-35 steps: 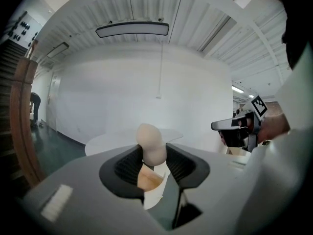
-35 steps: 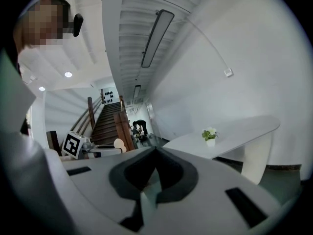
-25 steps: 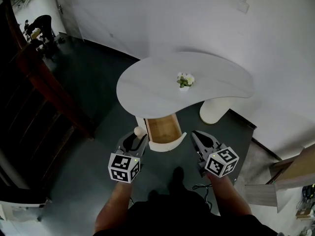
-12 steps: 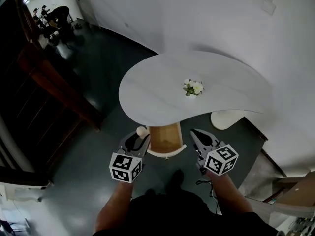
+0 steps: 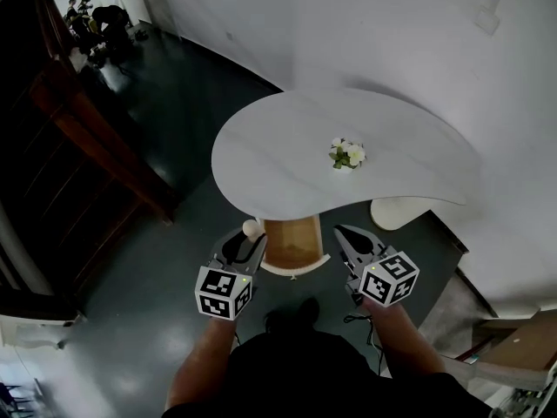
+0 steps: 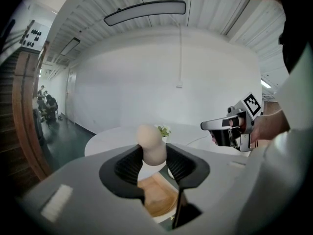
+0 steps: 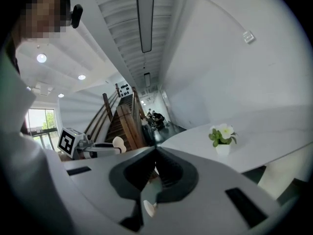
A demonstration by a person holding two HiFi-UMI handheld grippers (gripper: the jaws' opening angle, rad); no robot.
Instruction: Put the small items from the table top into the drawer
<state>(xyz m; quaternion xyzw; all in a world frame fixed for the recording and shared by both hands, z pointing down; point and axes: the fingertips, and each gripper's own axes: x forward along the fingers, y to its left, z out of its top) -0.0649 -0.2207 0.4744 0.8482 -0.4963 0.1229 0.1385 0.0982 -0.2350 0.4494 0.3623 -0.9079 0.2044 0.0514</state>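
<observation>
- Head view: we stand at a white kidney-shaped table [image 5: 278,146]. The left gripper [image 5: 250,236] has a cream pear-shaped piece [image 5: 251,228] just left of the open wooden drawer [image 5: 291,240], w/ the right gripper [image 5: 345,236] on the drawer's other side.
- Left gripper view: jaws clamp the piece's lower half.
- Right gripper view: jaws pinched together, nothing btwn them. Small potted white flowers [image 7: 222,138] stand on the table.

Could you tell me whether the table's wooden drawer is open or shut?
Open: the wooden drawer juts out from under the white kidney-shaped table, its inside showing.

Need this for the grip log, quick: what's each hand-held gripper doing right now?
Left hand-held gripper: closed on a beige egg-shaped item.
Right hand-held gripper: closed, empty.
</observation>
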